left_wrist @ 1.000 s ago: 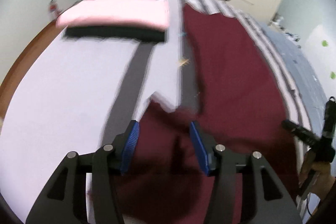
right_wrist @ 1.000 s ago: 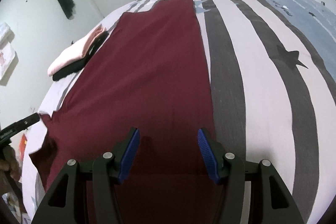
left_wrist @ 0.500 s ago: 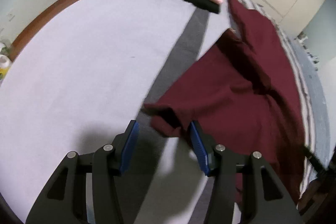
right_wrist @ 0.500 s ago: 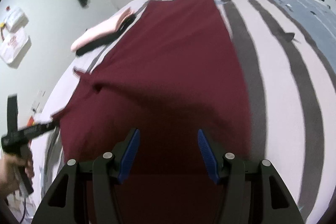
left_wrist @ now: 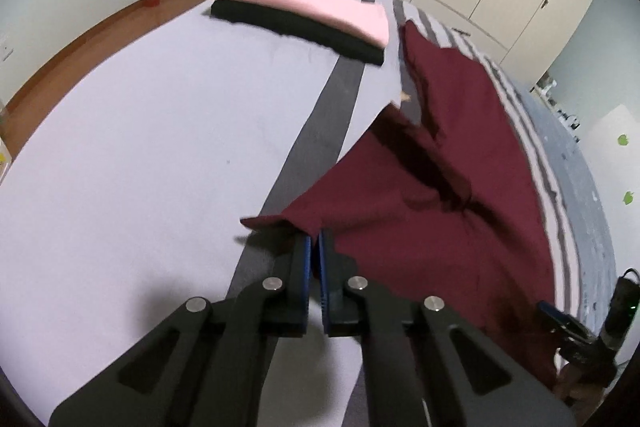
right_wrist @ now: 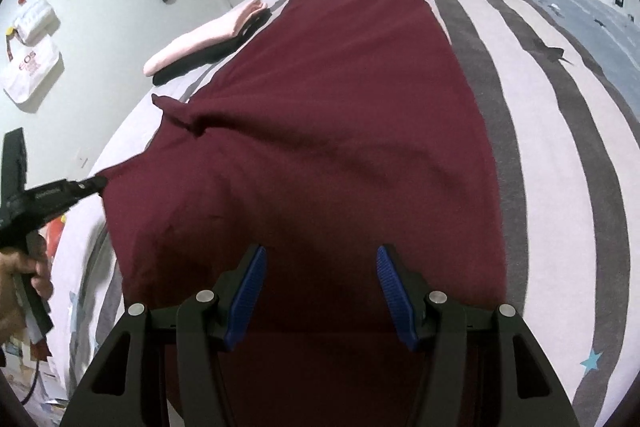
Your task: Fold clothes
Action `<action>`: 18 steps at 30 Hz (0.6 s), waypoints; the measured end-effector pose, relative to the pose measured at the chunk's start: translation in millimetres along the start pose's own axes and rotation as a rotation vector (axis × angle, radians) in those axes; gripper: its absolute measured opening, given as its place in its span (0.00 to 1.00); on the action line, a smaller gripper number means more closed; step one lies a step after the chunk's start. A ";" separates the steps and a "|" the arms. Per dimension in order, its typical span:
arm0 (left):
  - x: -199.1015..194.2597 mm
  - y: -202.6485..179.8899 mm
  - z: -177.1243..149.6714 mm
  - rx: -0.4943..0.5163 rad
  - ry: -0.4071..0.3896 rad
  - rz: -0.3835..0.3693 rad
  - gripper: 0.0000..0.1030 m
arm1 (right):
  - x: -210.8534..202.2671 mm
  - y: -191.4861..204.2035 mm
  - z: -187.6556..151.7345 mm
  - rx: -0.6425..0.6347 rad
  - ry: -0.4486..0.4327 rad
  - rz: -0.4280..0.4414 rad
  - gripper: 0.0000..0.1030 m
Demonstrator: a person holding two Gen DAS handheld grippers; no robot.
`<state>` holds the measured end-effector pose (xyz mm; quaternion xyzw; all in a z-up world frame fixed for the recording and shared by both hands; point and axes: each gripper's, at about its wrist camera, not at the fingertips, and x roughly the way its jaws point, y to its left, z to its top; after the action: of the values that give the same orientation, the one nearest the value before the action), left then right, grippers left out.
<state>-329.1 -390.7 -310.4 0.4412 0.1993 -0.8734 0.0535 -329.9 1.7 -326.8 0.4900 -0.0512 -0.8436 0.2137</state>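
Left wrist view: the left gripper [left_wrist: 314, 241] has just been closing and now pinches a corner of the maroon garment [left_wrist: 460, 187] spread on the striped bed [left_wrist: 140, 147]. The right gripper [right_wrist: 320, 291] hovers above that cloth, jaws spread — a white bag [right_wrist: 30, 71] far to its left reads "EOS".

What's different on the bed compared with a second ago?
The left claw, open a second ago, has just closed on the sleeve end of the maroon fabric garment, pulling it outward across the striped bedsheet. The right claw stays open above the garment. The folded pink and black clothes stack hasn't moved.
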 end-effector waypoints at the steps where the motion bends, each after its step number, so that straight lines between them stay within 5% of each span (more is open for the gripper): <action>1: -3.5 1.3 2.1 -0.006 0.001 0.004 0.02 | -1.7 -1.7 -0.1 0.007 0.000 0.000 0.52; 10: 6.7 42.3 -16.1 -0.119 0.133 0.155 0.02 | -7.4 -11.5 -8.1 0.000 0.026 -0.010 0.52; 14: -7.7 48.8 -18.9 -0.159 0.104 0.105 0.03 | -9.1 -12.4 -9.2 -0.011 0.027 -0.010 0.52; 18: -2.2 36.5 -19.6 -0.173 0.108 0.013 0.43 | -13.8 -11.8 -8.7 -0.011 0.028 -0.010 0.52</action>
<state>-303.2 -416.5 -330.1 0.4824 0.2737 -0.8276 0.0864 -320.2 19.1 -323.7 0.5010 -0.0412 -0.8379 0.2127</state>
